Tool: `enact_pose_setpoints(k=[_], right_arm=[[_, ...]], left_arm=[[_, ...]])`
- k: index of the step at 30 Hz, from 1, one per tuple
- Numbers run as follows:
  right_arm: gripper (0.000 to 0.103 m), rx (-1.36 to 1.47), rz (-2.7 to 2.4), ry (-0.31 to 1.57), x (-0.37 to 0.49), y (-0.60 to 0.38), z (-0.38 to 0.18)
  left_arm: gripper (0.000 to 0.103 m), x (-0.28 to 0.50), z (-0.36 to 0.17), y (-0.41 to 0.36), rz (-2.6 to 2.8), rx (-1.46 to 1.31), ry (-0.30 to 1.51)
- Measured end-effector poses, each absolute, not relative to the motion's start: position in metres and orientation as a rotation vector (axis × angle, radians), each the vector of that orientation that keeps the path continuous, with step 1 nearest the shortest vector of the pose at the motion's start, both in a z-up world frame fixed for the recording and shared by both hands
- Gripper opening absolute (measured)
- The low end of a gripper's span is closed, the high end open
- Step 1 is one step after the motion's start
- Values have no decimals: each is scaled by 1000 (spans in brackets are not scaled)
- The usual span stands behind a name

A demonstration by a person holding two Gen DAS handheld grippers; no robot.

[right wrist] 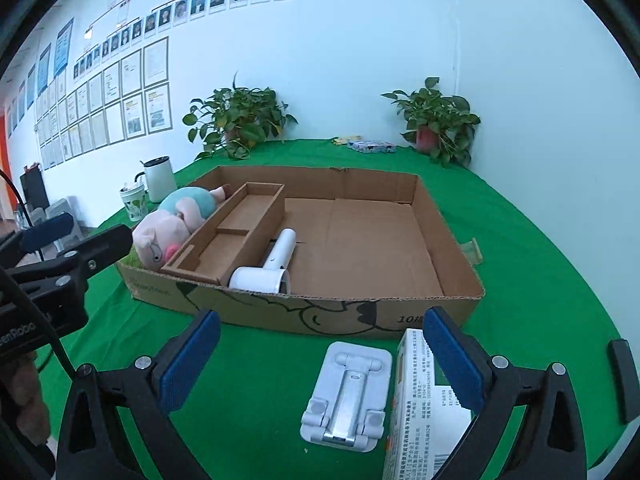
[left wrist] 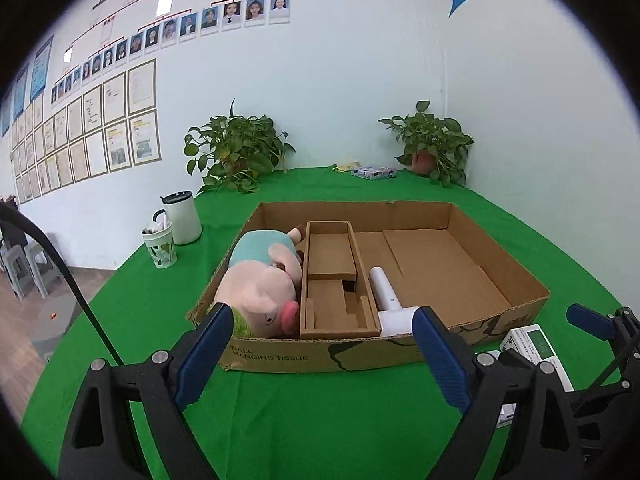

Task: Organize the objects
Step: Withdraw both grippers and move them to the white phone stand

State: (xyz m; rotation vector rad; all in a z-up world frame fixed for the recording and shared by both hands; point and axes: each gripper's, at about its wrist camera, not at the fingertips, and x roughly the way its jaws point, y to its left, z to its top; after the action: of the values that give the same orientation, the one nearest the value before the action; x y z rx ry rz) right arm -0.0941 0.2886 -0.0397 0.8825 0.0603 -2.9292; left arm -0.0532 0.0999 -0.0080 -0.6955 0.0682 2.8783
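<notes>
A shallow cardboard box [left wrist: 500, 276] lies on the green cloth. Inside it are a pink plush pig [left wrist: 256, 284] at the left, a cardboard insert [left wrist: 332, 280] beside it, and a white handheld dryer [left wrist: 386, 300]. My left gripper [left wrist: 322, 320] hangs open just before the box's near wall, holding nothing. My right gripper [right wrist: 320, 320] is open too, over the cloth in front of the box [right wrist: 360, 316]. Below it lie a white folding phone stand [right wrist: 348, 396] and a white printed carton [right wrist: 424, 412], whose top corner sits by the right pad without being gripped.
Two potted plants [left wrist: 236, 148] [left wrist: 434, 144] stand along the back wall, with a tissue pack [left wrist: 374, 172] between them. A white kettle [left wrist: 182, 216] and a green cup [left wrist: 160, 246] stand left of the box. A small clear object [right wrist: 474, 250] lies right of it.
</notes>
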Motion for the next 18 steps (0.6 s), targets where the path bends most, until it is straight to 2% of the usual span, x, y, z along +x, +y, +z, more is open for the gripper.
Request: enact_pose_setpoints(k=[10, 13, 17, 18], right_arm=[[102, 910, -2887, 46, -80, 292, -52], [102, 904, -2893, 73, -75, 290, -53], [102, 887, -2893, 70, -69, 289, -48], [102, 884, -2893, 71, -68, 289, -47]], left_arm=[[88, -46, -13, 97, 2891, -756, 70], [80, -44, -12, 95, 2872, -767, 47], [60, -42, -13, 95, 2859, -787, 37], [59, -43, -13, 96, 2855, -793, 39]])
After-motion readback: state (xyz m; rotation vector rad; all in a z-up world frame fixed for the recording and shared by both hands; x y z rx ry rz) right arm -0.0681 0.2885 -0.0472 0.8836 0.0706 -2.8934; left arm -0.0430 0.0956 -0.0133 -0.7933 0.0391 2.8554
